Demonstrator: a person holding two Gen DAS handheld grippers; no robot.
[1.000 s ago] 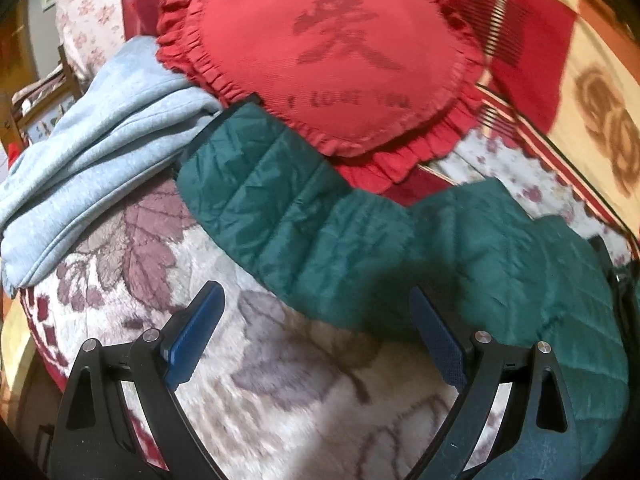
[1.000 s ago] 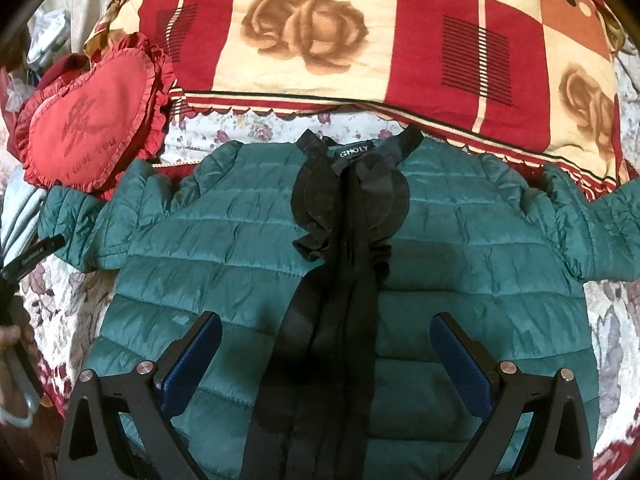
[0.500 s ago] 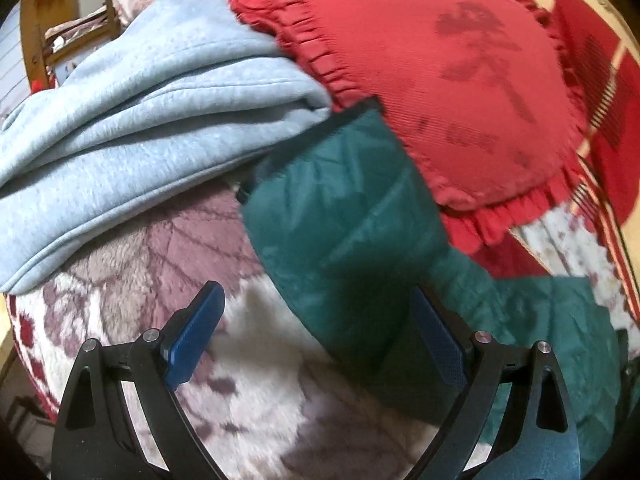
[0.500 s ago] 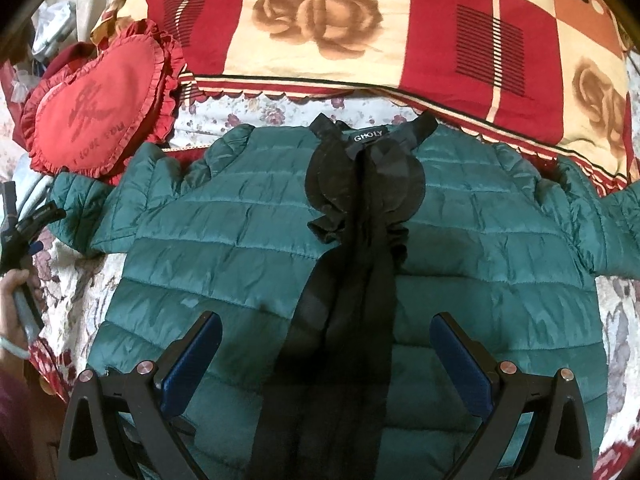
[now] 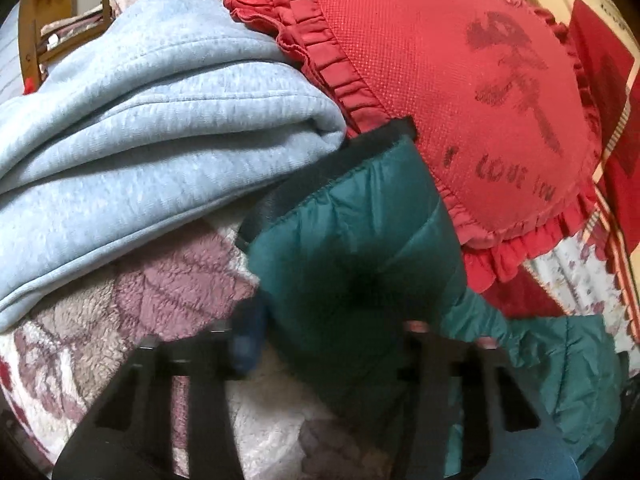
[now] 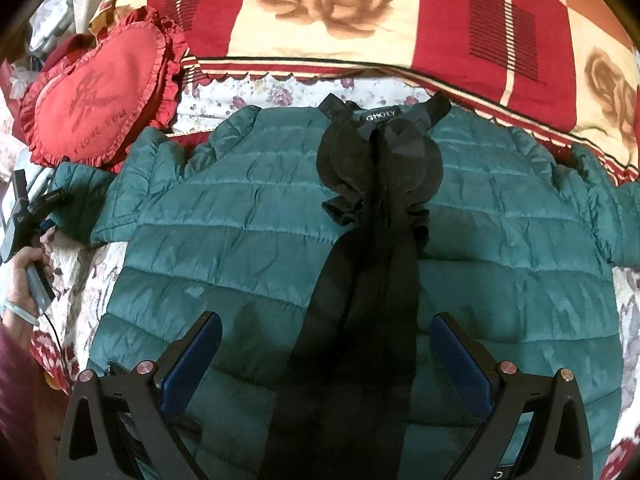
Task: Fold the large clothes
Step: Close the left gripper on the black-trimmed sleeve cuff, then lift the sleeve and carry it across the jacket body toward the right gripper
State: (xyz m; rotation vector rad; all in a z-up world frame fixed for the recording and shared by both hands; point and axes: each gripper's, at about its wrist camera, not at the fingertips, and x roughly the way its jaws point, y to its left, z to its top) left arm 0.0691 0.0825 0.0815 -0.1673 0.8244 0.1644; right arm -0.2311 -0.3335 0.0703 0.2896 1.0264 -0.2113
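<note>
sleeve [image 5: 352, 240] between left gripper [image 5: 332, 340] fingers

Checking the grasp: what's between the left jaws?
The green jacket sleeve's cuff end, in the left wrist view; the left gripper has just been closing on it.

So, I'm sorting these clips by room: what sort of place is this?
Most likely a bedroom, on a bed. The green padded jacket lies on a fleecy floral blanket, with a heart-shaped red cushion and a rose-patterned quilt behind it.
</note>
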